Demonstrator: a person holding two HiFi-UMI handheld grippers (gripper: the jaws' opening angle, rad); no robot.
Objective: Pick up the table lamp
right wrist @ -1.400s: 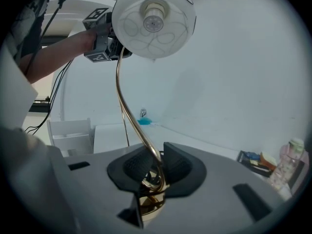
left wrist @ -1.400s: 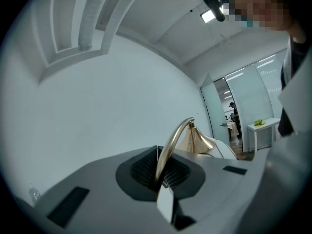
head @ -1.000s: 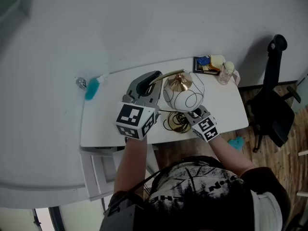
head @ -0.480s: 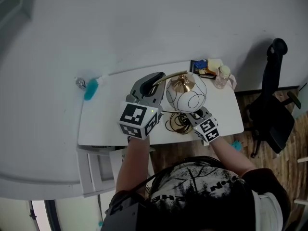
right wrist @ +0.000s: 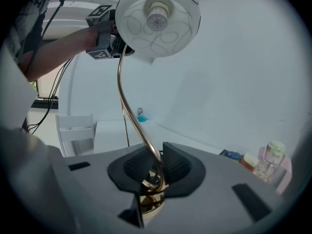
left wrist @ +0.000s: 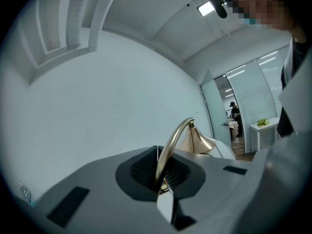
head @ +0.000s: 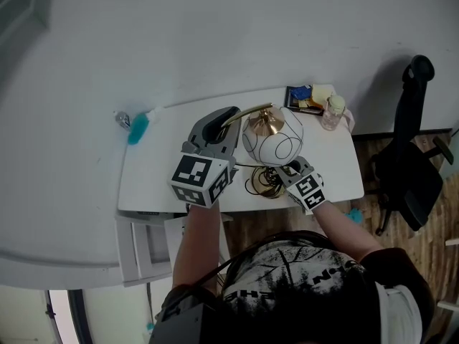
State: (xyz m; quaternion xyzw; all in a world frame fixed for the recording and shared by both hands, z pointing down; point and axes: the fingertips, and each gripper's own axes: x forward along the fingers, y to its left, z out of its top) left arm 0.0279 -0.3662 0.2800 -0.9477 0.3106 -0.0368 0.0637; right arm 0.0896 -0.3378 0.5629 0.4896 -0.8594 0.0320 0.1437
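Note:
The table lamp has a white globe shade (head: 274, 140) (right wrist: 158, 18) with black wire loops, hung from a curved gold arm (head: 247, 113) (left wrist: 171, 143). My left gripper (head: 225, 120) (left wrist: 158, 173) is shut on that arm near its top bend. At the right, my right gripper (head: 287, 168) (right wrist: 152, 172) is shut on the gold stem (right wrist: 130, 112) just above the lamp's foot. A coil of dark cord (head: 262, 183) lies on the white table (head: 158, 185) below the shade. The foot itself is mostly hidden by the jaws.
A teal spray bottle (head: 137, 128) lies at the table's back left. A box of small items (head: 304, 97) and a clear bottle (head: 332, 112) (right wrist: 272, 160) stand at the back right. A black office chair (head: 409, 165) is to the right, a white chair (right wrist: 75, 130) at the table's left end.
Both grippers keep their hold on the lamp. They shifted slightly with it at first, then stayed still.

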